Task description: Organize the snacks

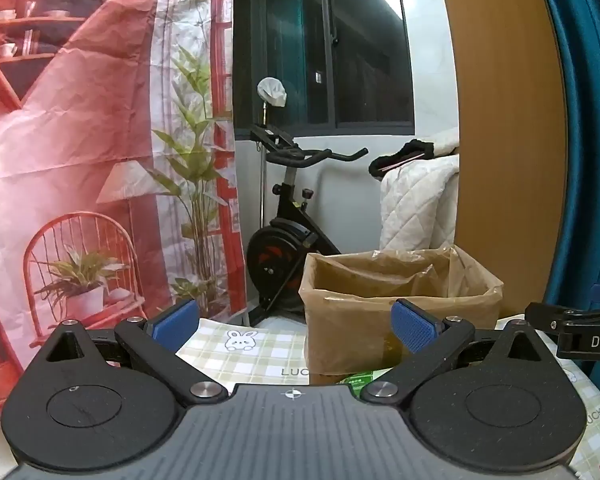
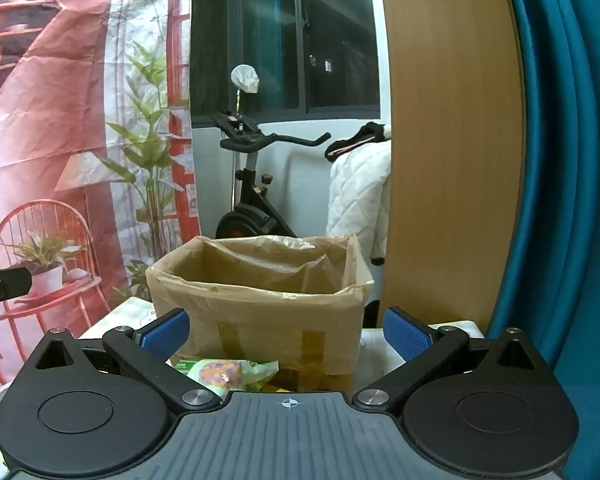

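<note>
Right gripper (image 2: 286, 330): fingers (image 2: 164, 332) spread as wide as they go, nothing between the pads. Left gripper (image 1: 296, 326): same, fully spread and holding nothing. Both tilt slightly downward, hovering over the near edge of the bench (image 1: 260, 350).

Snacks: a pale green packet with a pastel print (image 2: 224, 374) lies on the bench right under the right gripper's nose, between its fingers in the frame and just in front of the box. More wrappers sit beside it, mostly hidden by the gripper body, so I can't count them. The left view only catches a sliver of green packaging (image 1: 358, 380) at the base of the box.

Target is probably the cardboard box (image 2: 260, 312), lined with a thin clear plastic bag whose edges fold over the rim. It's open-topped and looks empty from here, though the floor of it isn't visible. It stands on the checked tablecloth at the far side of the bench.

My read is that nothing has been picked yet, so the step in hand is the first grasp.

How to do it well:
- Right side is best placed. Pitch down further and drop onto the packet so the fingers straddle its narrow axis.
- Soft pouch: pinch the body, not the crimped seam, and close gently to avoid crushing the contents.
- Lift clear of the rim before moving over the box. The loose liner could snag a finger or get dragged.
- Release low inside the box.
- Keep the left gripper off to its side. Its arm already shows at the edge of the right view (image 2: 4, 282).
</note>
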Available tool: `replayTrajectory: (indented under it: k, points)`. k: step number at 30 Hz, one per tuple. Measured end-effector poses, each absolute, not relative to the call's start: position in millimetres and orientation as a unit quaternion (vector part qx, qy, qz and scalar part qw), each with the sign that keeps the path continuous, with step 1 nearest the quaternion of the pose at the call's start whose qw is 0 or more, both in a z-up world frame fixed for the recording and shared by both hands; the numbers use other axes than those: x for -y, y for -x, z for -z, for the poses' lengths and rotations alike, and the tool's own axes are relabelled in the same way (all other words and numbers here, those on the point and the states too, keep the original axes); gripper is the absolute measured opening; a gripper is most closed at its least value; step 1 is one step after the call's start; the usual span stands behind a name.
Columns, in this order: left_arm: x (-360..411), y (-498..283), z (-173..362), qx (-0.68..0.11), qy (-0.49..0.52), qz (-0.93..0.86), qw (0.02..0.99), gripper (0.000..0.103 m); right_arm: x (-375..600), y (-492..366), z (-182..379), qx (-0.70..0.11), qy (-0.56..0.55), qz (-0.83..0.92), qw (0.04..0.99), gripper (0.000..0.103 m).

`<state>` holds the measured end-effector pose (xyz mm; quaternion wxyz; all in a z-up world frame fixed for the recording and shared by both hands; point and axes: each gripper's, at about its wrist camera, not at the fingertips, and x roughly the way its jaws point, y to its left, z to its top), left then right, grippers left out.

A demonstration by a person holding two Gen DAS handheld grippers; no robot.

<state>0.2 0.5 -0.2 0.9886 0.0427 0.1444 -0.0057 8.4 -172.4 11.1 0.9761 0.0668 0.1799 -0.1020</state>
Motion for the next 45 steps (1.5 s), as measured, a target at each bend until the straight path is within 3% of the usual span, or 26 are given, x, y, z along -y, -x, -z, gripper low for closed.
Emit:
replayTrajectory:
  k: [45]
  points:
    - [5, 5, 0, -0.137, -0.064, -0.005, 0.989, 0.102, 172, -7, -13, -0.178, -0.066, 0.101, 0.977, 0.103]
